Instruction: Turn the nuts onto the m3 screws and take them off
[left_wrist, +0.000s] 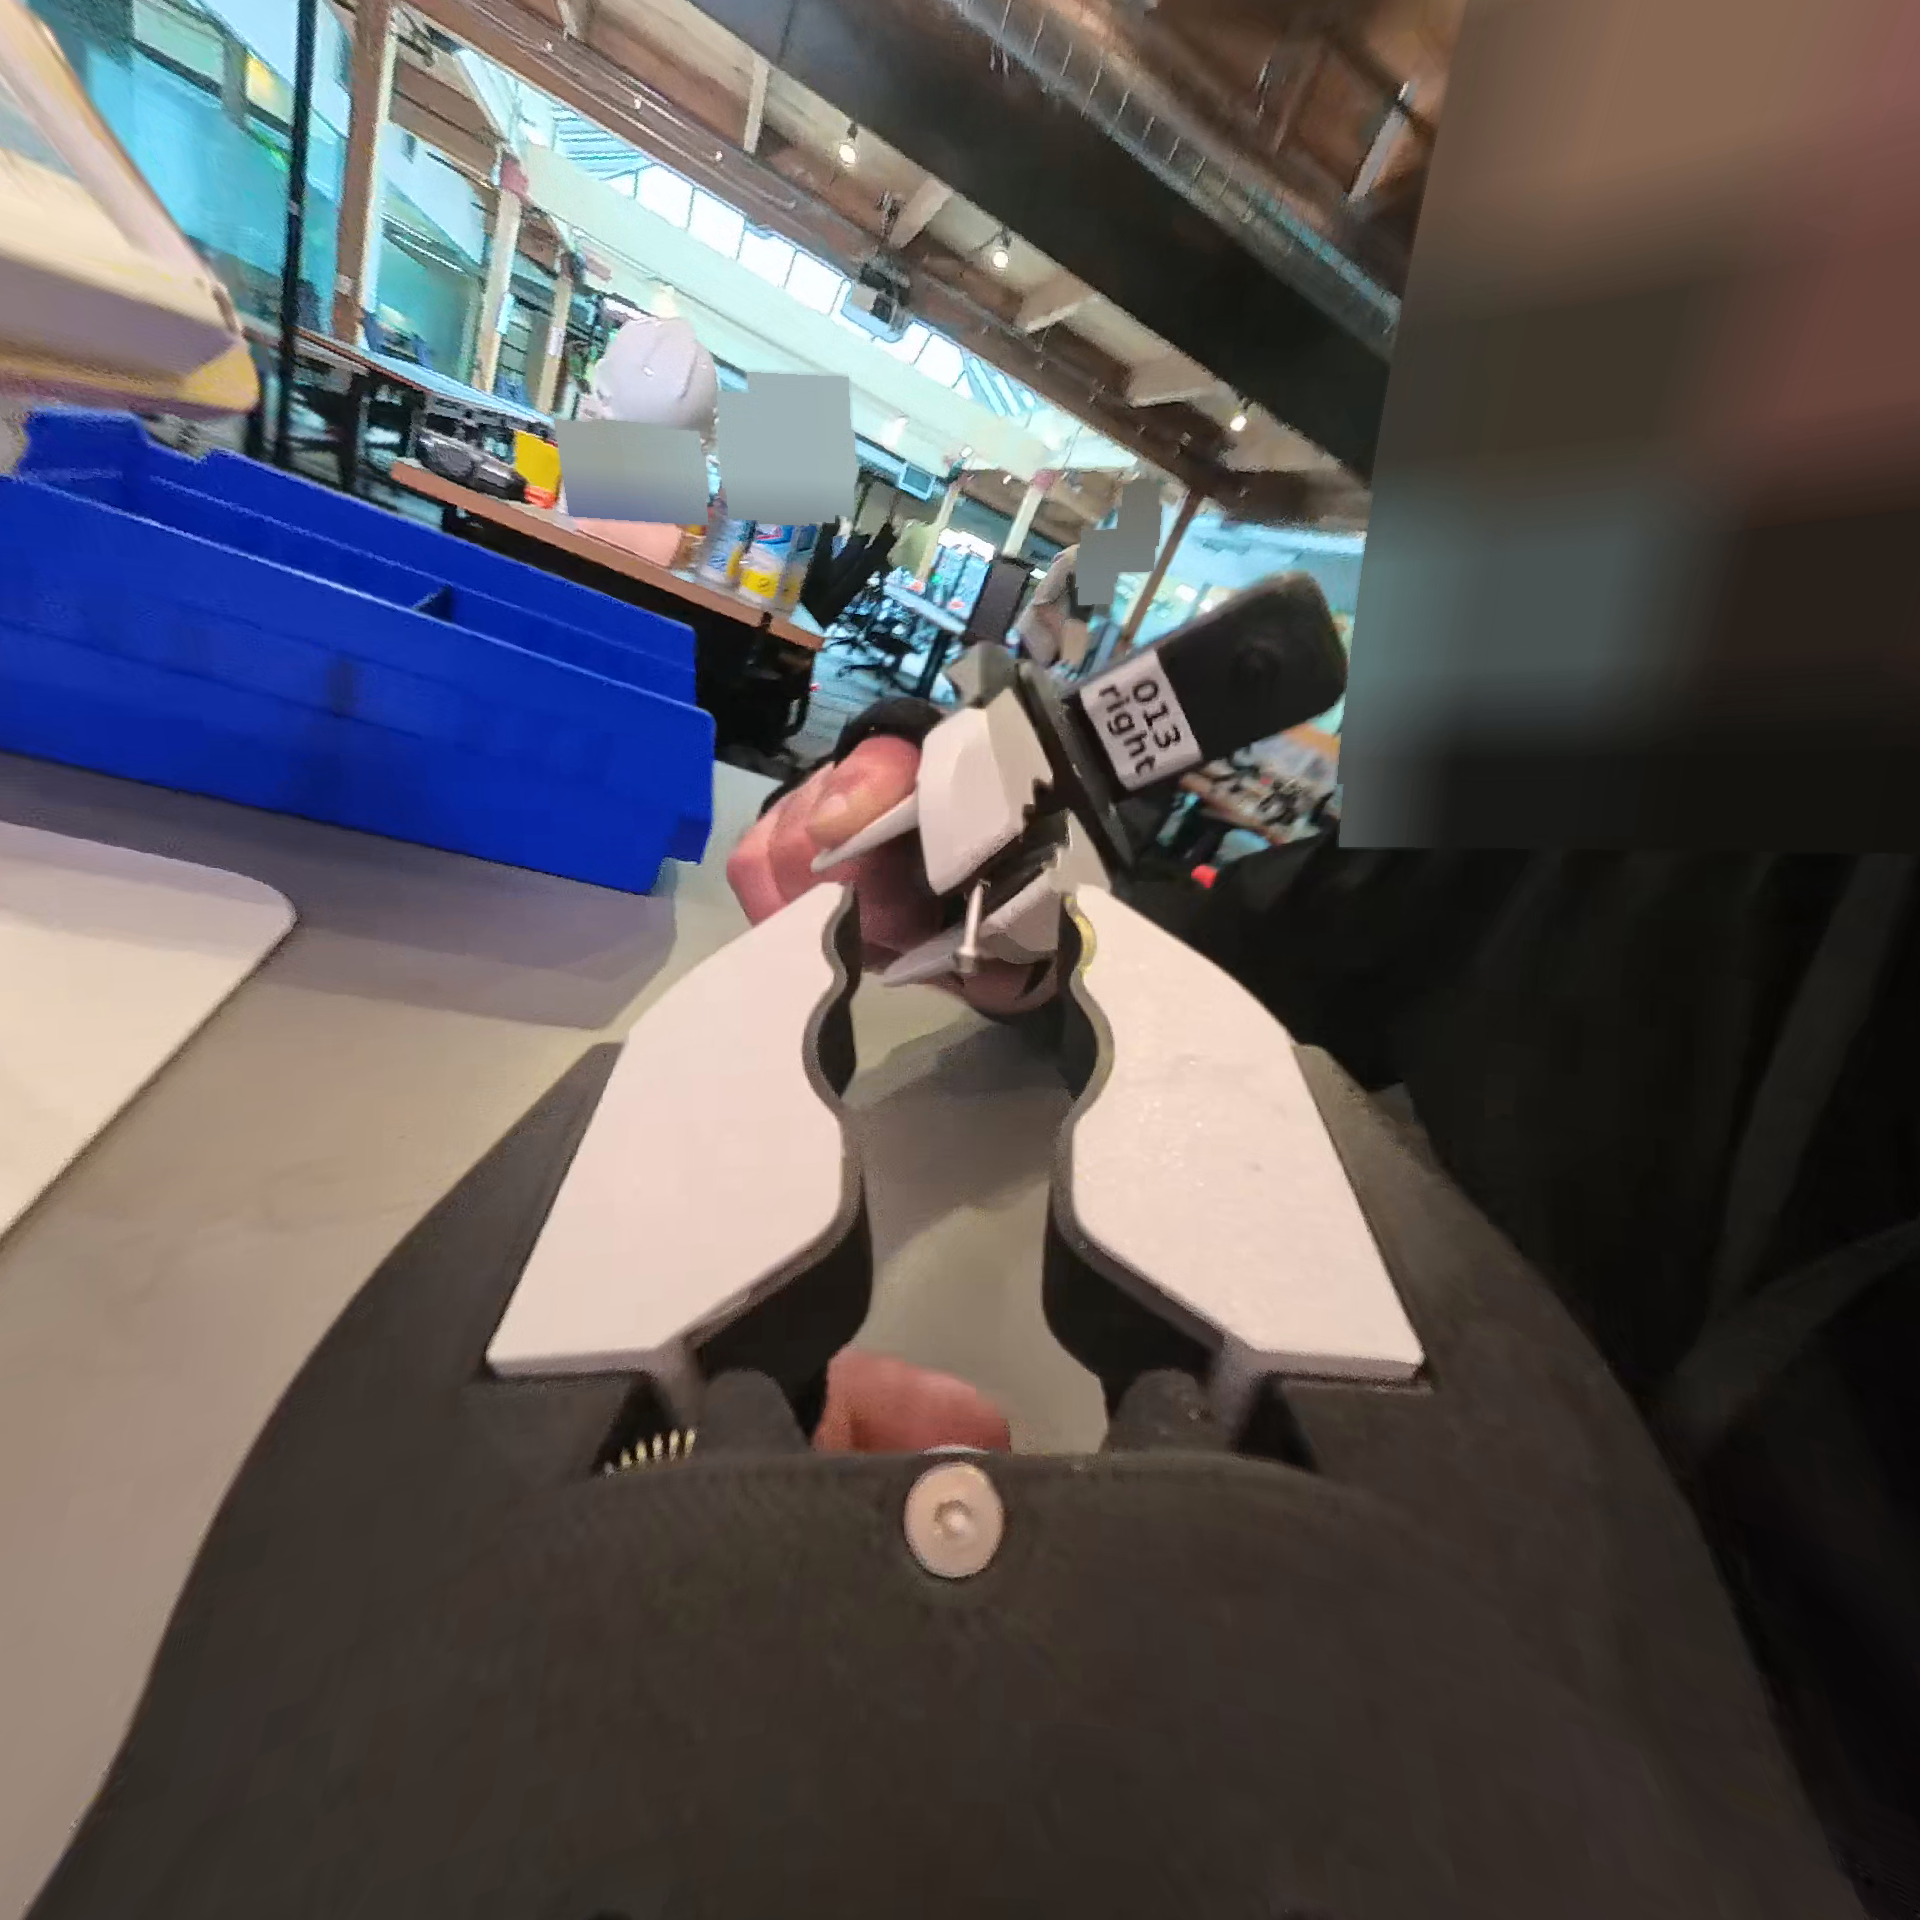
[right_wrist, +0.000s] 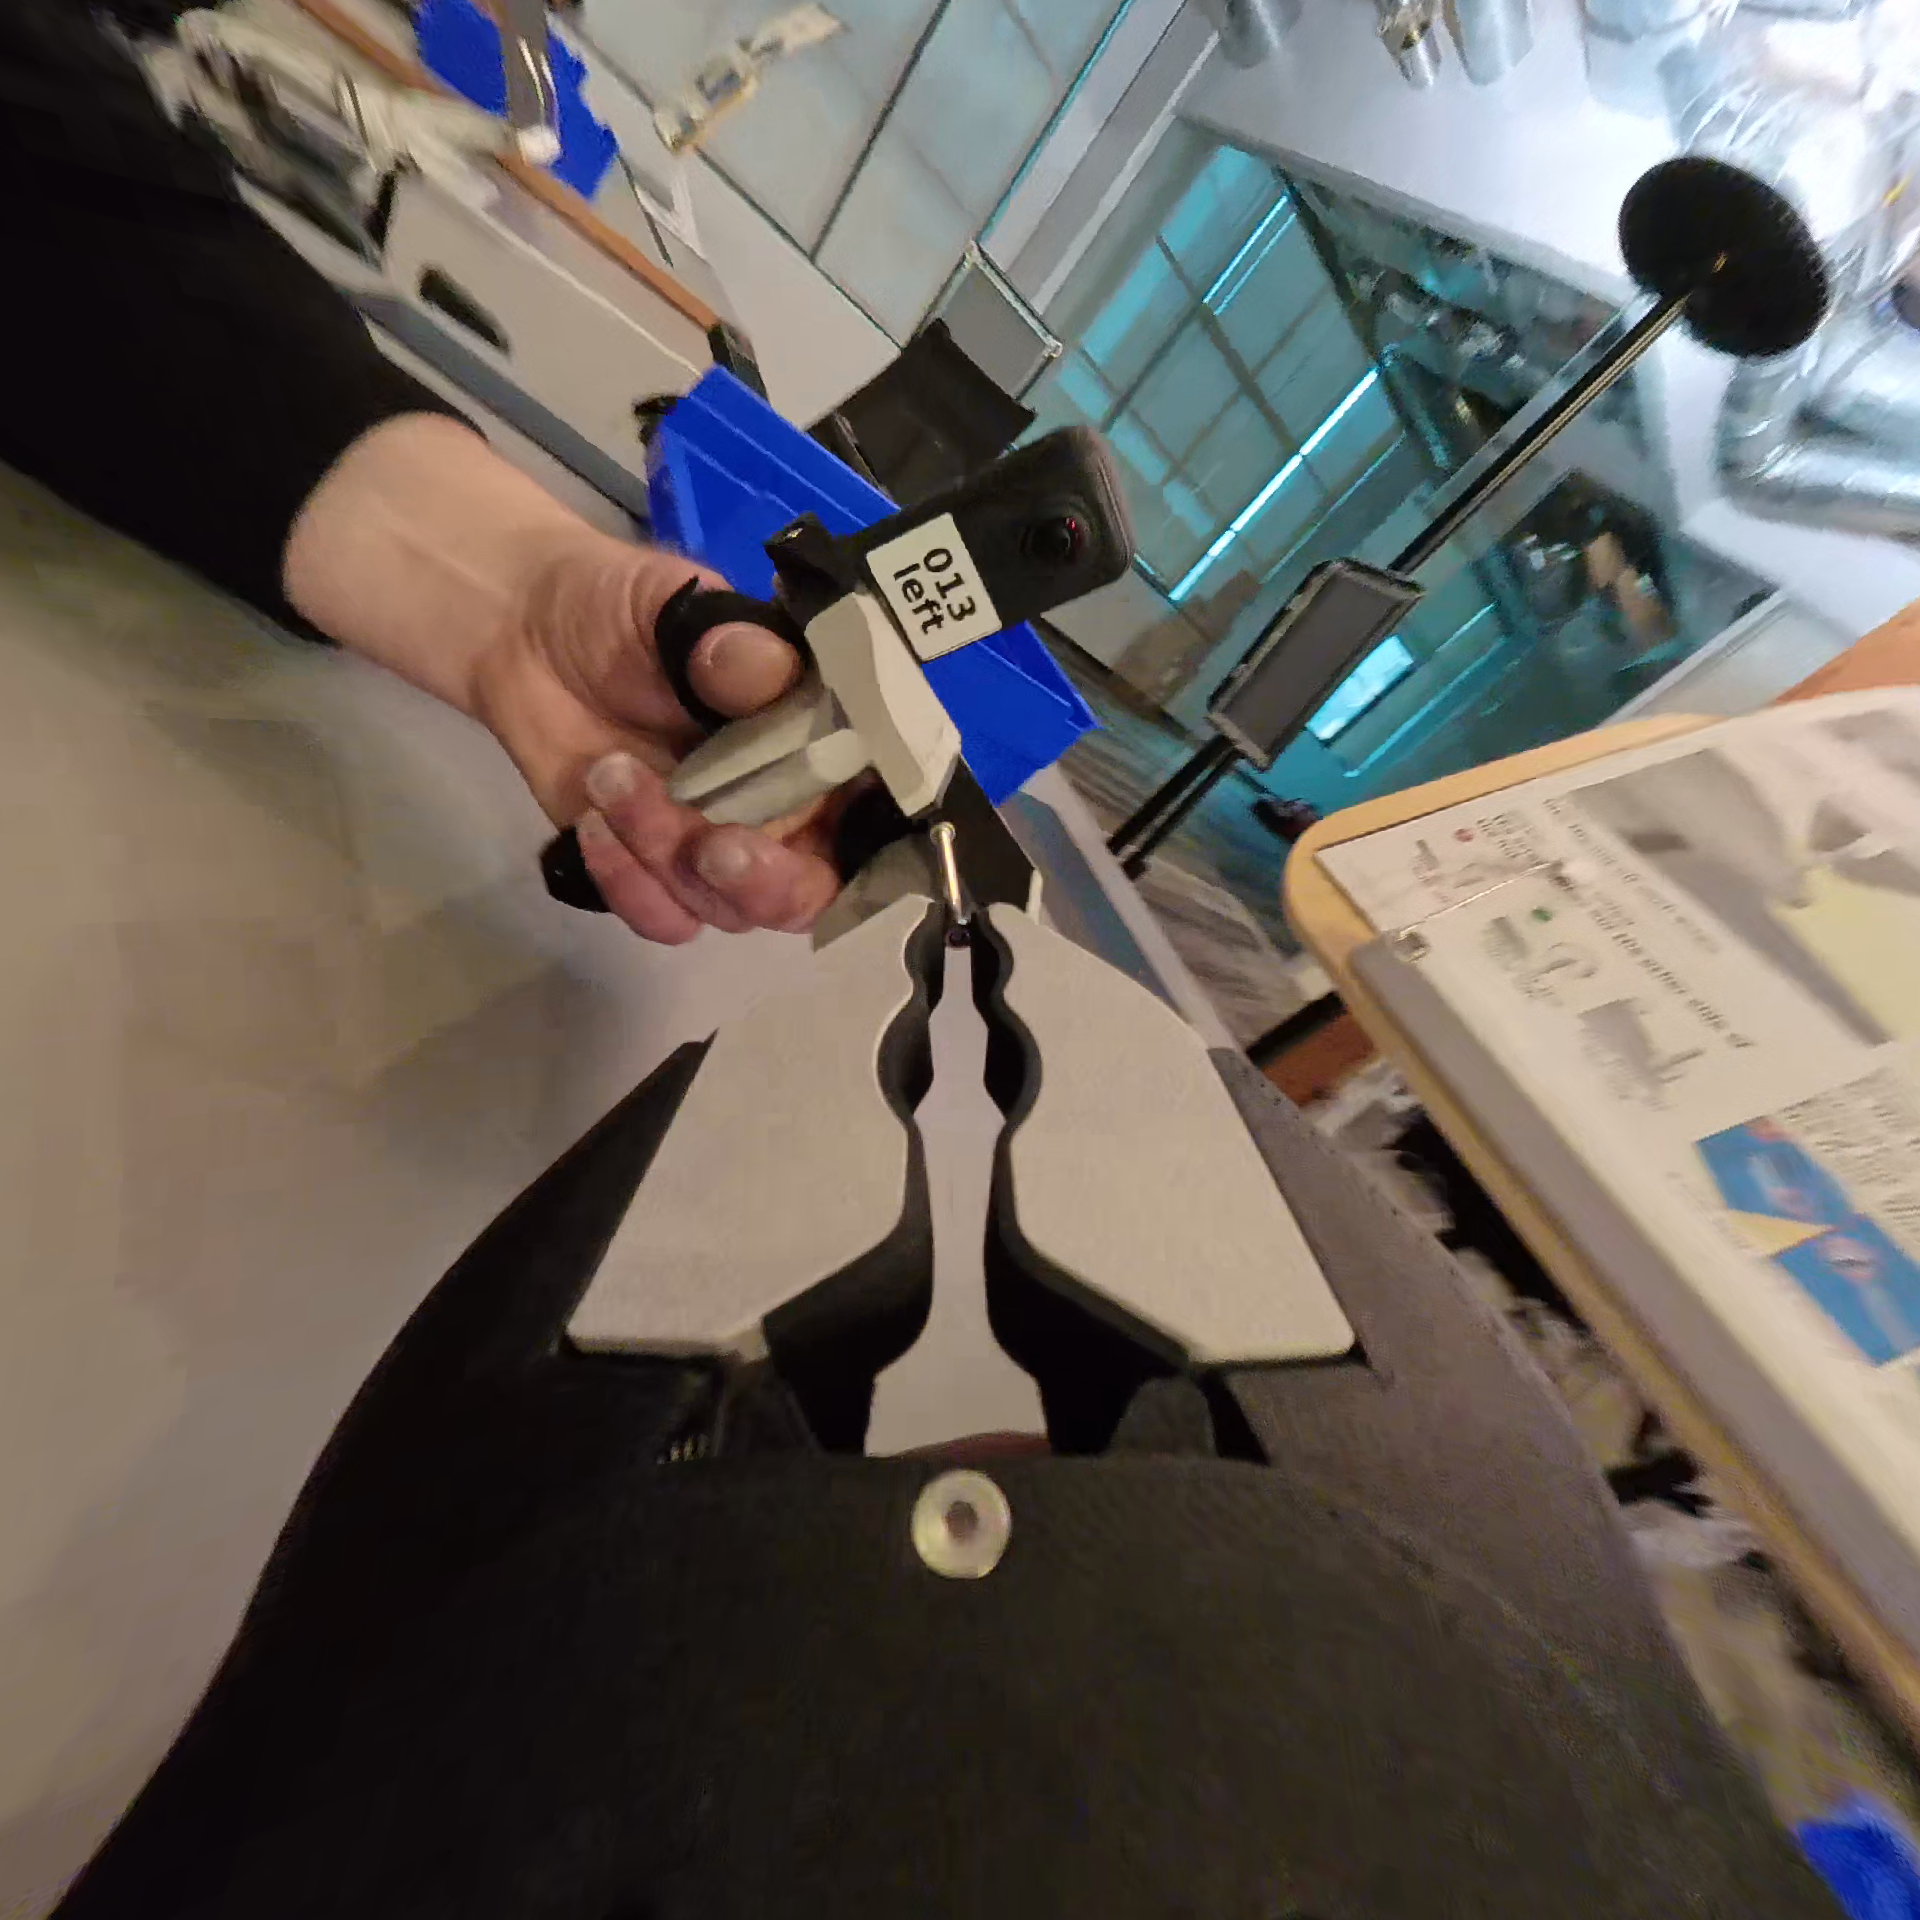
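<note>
My right gripper (right_wrist: 958, 928) is shut on the threaded end of a small silver screw (right_wrist: 948, 868). The screw's head points away from it, towards the left gripper (right_wrist: 925, 873). A small dark piece sits between the right tips at the screw's end; I cannot tell if it is a nut. My left gripper (left_wrist: 963, 920) is open with a wide gap. The screw (left_wrist: 974, 920) and the right gripper (left_wrist: 971, 904) holding it lie just beyond its tips, in line with the gap. A small yellowish spot shows at the left gripper's right fingertip (left_wrist: 1084, 935); I cannot tell what it is.
Both grippers are held above a grey table (left_wrist: 312, 1195). A blue bin (left_wrist: 364, 665) stands at the back left, with a white mat (left_wrist: 104, 1018) beside it. A wooden board with printed pages (right_wrist: 1662, 987) lies to the right. A person's hand (right_wrist: 582, 665) holds the left gripper.
</note>
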